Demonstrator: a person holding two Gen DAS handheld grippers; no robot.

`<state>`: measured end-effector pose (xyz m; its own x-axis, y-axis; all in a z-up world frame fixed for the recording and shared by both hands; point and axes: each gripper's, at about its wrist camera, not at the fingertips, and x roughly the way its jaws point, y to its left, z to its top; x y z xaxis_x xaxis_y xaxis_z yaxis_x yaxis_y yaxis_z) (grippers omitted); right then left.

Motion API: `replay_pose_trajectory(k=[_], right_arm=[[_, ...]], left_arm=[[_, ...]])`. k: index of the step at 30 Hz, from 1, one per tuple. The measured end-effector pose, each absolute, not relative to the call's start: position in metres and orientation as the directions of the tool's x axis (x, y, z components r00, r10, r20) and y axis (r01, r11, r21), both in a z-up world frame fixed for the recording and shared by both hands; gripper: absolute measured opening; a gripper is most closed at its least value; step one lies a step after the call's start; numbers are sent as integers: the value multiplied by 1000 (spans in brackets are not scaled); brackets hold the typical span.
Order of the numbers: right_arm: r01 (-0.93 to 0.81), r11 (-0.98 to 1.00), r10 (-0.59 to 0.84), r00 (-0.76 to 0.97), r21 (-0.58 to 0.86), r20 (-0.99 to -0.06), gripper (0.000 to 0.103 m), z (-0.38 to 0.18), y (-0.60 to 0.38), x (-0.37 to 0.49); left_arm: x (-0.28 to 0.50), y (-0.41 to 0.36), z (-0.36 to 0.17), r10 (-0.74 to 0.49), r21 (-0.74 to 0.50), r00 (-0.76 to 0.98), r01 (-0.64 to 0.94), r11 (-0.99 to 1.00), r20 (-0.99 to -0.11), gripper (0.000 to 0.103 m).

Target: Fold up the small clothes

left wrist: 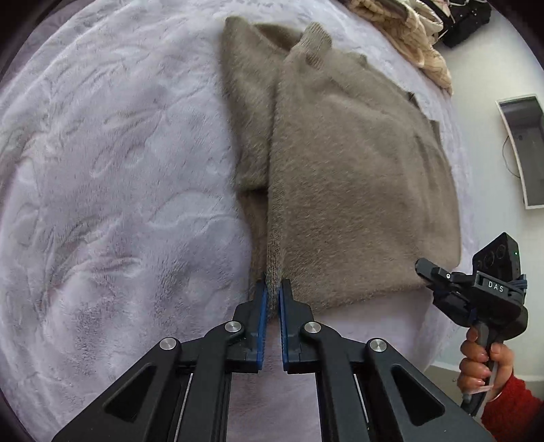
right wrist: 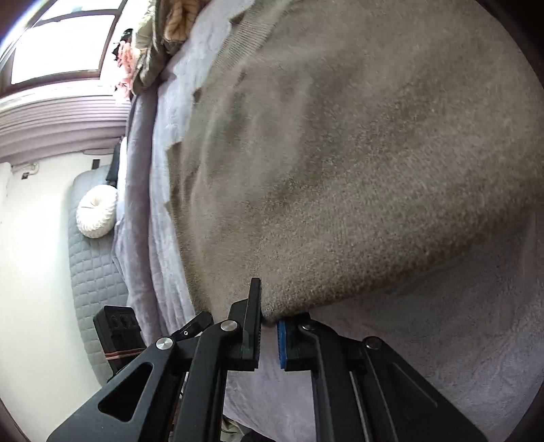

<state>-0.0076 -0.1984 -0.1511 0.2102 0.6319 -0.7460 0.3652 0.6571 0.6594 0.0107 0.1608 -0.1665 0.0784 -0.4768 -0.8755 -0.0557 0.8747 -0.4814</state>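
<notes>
A fuzzy taupe sweater (left wrist: 350, 170) lies partly folded on a pale lilac plush blanket (left wrist: 112, 190), one sleeve laid over its body. My left gripper (left wrist: 273, 289) is shut on the sweater's near left hem corner, with the knit pinched between its blue pads. In the left wrist view my right gripper (left wrist: 425, 272) shows at the sweater's near right corner, held by a hand in a red sleeve. In the right wrist view my right gripper (right wrist: 268, 318) is shut on that corner of the sweater (right wrist: 357, 163); the cloth covers its right fingertip.
A heap of cream knitwear (left wrist: 411, 30) lies at the blanket's far right edge. The bed edge (right wrist: 136, 210) drops to a white floor with a quilted grey mat (right wrist: 91, 272) and a round white cushion (right wrist: 97, 212). A dark box (left wrist: 465, 23) sits far right.
</notes>
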Motion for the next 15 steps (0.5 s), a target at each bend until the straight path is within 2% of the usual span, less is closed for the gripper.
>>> replay_pose_trajectory(k=[4, 9, 15], right_arm=[[372, 674, 614, 199, 638, -764, 7, -164, -197, -16], [299, 773, 555, 111, 560, -825, 8, -143, -189, -15], [148, 821, 553, 32, 551, -833, 11, -113, -156, -23]], left_arm=[[-3, 171, -171, -504, -514, 110, -100, 852, -857, 8], [-9, 165, -161, -462, -472, 126, -68, 879, -878, 8], [-10, 159, -153, -429, -444, 160, -66, 894, -889, 8]])
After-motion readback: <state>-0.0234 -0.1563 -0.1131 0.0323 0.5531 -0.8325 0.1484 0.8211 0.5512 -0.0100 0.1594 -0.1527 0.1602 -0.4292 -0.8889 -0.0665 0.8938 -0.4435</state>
